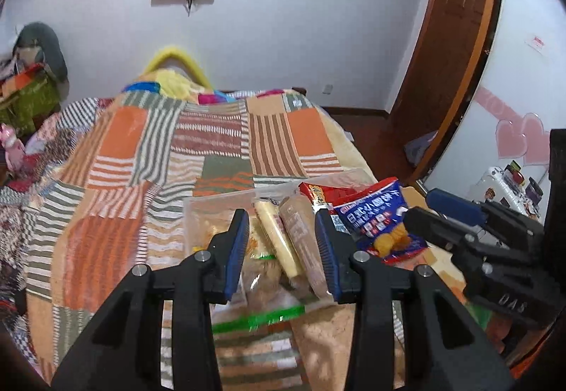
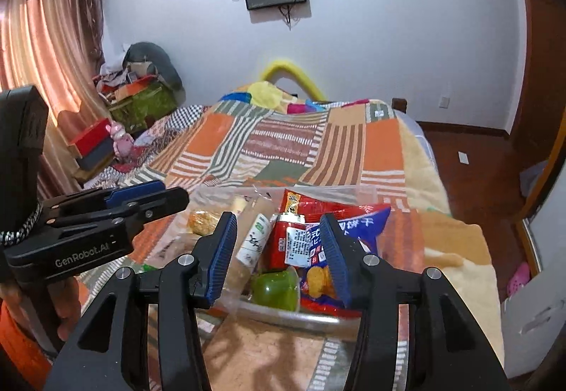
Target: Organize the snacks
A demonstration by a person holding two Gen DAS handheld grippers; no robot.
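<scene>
I have both grippers over the bed, above a clear plastic bin (image 2: 318, 194) that sits on the patchwork blanket (image 1: 148, 150). My left gripper (image 1: 281, 249) has its jaws spread with nothing between the pads; below the gap lie 2 long wrapped sticks, a pale yellow one (image 1: 277, 242) and a brown one (image 1: 304, 246), side by side in the bin. My right gripper (image 2: 279, 256) is also spread wide and holds nothing. Under it I see a red packet (image 2: 288, 239), a blue biscuit bag (image 2: 357, 231) leaning over the bin's right edge, a white wrapped stick (image 2: 253, 242) and a green cup (image 2: 276, 290) (its contents are too blurred to tell). The 2 grippers are close, side by side.
</scene>
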